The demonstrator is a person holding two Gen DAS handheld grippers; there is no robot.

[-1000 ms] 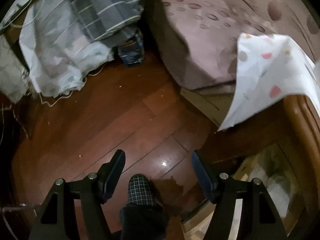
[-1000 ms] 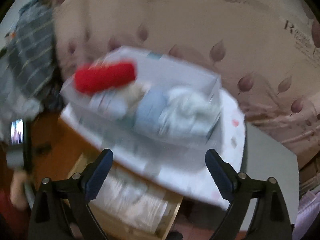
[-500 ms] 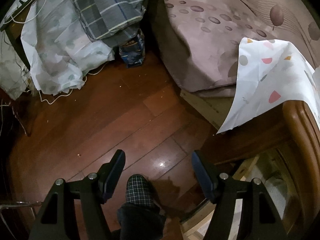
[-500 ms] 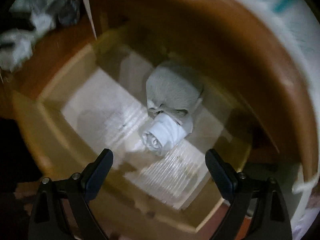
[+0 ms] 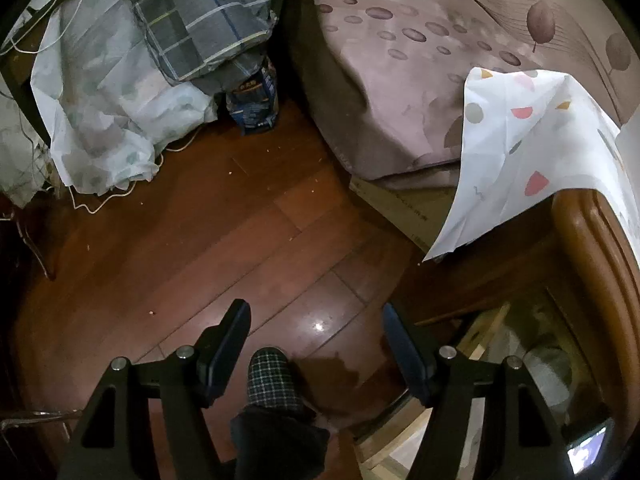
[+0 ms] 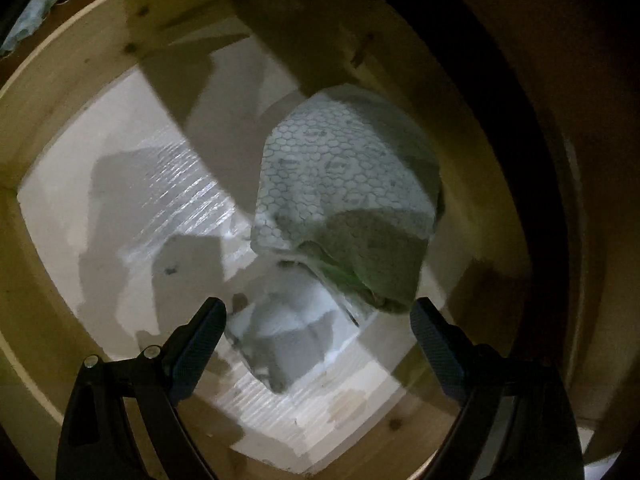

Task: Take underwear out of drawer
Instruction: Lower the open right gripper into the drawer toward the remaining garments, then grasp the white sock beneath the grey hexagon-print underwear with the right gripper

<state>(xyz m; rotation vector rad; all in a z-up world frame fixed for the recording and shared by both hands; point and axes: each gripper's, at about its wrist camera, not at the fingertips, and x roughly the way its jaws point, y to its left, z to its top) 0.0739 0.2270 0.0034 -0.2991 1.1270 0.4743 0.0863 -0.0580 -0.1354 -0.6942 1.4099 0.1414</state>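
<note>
Honestly the right wrist view is pretty murky. The drawer [image 6: 72, 92] is open, with pale wooden walls and a white ribbed liner [image 6: 176, 196] on the bottom, but the whole right side falls into dark shadow and I can't make out what's over there. Sitting in the drawer is a rolled bundle of underwear [image 6: 344, 184], greyish with a honeycomb print, a bit of green peeking out at its lower edge. Just below it is a second white bundle [image 6: 288, 340], blurry enough that I can't tell exactly what garment it is.

The right claw [image 6: 318, 320] points steeply down into the drawer, fingers spread wide. The white bundle sits between the fingertips and the patterned roll's lower edge is near the right finger [image 6: 434, 336], but neither pad looks pressed on anything. Nothing pinched.

The left claw [image 5: 316, 332] is off on its own, aimed down at the dark wooden floor [image 5: 200, 240], spread apart with nothing between the fingers. A checked slipper [image 5: 270, 376] with a dark trouser leg shows between them at the bottom edge, cut off by the frame.

In that view the drawer only shows as a sliver at the lower right, under a brown wooden edge [image 5: 592, 248] draped with a white patterned cloth [image 5: 528, 160]. A bed [image 5: 400, 80] with a mauve leaf-print cover sits behind, plus a plaid pillow [image 5: 208, 12] and a crumpled white sheet [image 5: 112, 112] top left.
</note>
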